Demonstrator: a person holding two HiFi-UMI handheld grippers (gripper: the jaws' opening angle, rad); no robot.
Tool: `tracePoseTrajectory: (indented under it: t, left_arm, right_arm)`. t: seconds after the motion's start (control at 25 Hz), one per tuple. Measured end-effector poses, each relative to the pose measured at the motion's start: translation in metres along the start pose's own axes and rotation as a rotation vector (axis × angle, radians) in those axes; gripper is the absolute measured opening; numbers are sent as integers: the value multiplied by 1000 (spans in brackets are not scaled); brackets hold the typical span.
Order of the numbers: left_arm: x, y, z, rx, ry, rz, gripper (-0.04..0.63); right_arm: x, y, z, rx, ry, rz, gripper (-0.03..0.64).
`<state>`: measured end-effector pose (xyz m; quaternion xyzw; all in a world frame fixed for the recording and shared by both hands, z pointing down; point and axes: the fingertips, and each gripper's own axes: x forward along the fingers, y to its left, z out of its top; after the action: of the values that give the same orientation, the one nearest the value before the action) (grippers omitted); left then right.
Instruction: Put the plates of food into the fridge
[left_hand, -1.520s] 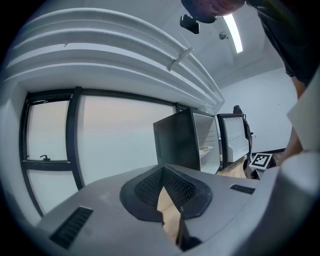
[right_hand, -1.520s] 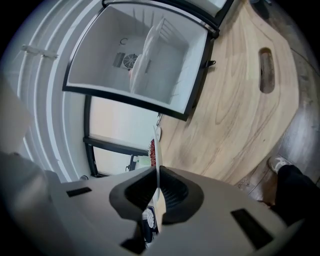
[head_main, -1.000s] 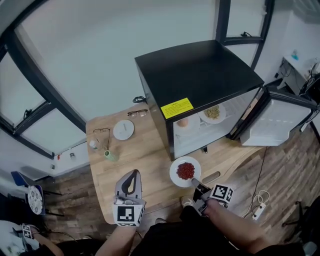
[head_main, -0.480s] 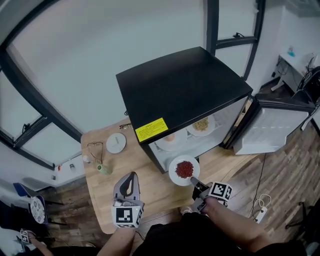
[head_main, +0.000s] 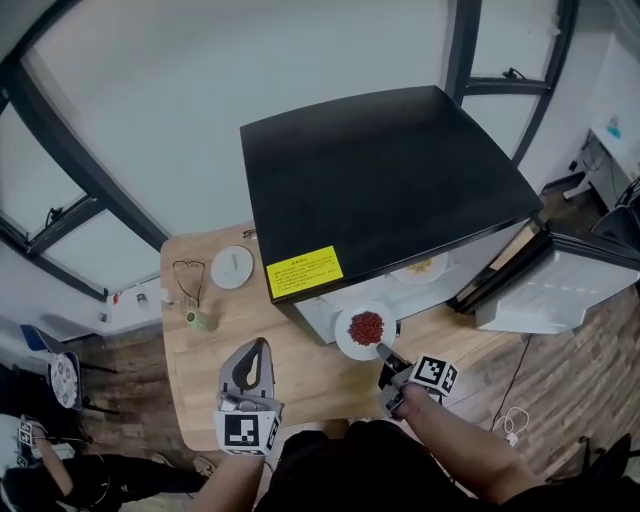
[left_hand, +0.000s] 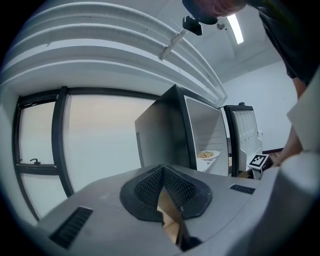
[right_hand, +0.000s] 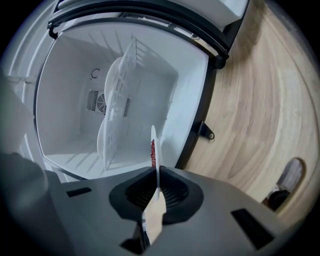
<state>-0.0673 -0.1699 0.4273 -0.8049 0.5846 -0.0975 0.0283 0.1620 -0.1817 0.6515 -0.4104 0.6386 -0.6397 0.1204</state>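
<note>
Before the fridge's (head_main: 385, 170) open front, the plate of red food (head_main: 366, 328) sits at the mouth of the white compartment, its far rim under the overhang of the black top. The right gripper (head_main: 384, 353) has its jaws pinched nearly together on the plate's near rim; in the right gripper view the thin white rim runs edge-on between the pads, with the fridge's wire shelf (right_hand: 119, 95) beyond it. Deeper inside the fridge, a second plate (head_main: 420, 268) with pale food rests on that shelf. On the fridge's right side the door (head_main: 560, 290) stands swung wide open. To the fridge's left, the left gripper (head_main: 262, 346) hovers over the wooden table (head_main: 310, 375), its jaws pressed together with nothing between them. Further left of the fridge lie a white round lid (head_main: 232, 267), a pair of glasses (head_main: 188, 272) and a small green bottle (head_main: 198, 320).
</note>
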Motion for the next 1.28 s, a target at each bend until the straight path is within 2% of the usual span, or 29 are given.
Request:
tracePoseTrajectory:
  t: [0.16, 0.28, 0.48, 0.6, 0.76, 0.88, 1.08, 1.2, 1.28]
  left_arm:
    - [0, 8, -17, -23, 49, 39, 3]
    - [-4, 17, -24, -20, 97, 63, 3]
    - [-9, 37, -36, -31, 148, 113, 3]
    - [-12, 46, -36, -46, 140, 139, 3]
    - [-13, 55, -27, -50, 90, 171, 3]
    - [-18, 62, -20, -25, 69, 185, 3]
    - [-27, 73, -18, -14, 70, 198, 3]
    - [-28, 80, -14, -22, 63, 207, 3]
    - [-27, 81, -12, -25, 58, 203, 3]
  right_arm:
    - [20, -5, 16, -38, -5, -58, 32]
    - [38, -3, 20, -49, 10, -60, 32]
    - [66, -6, 31, 8, 8, -68, 32]
    - [77, -4, 37, 5, 11, -89, 32]
    - [91, -1, 47, -35, 18, -135, 32]
    - [99, -7, 53, -129, 34, -225, 37]
    - [99, -6, 58, -320, 42, -378, 89]
    - [98, 0, 60, -415, 35, -437, 115]
    - [97, 2, 59, -441, 30, -449, 148]
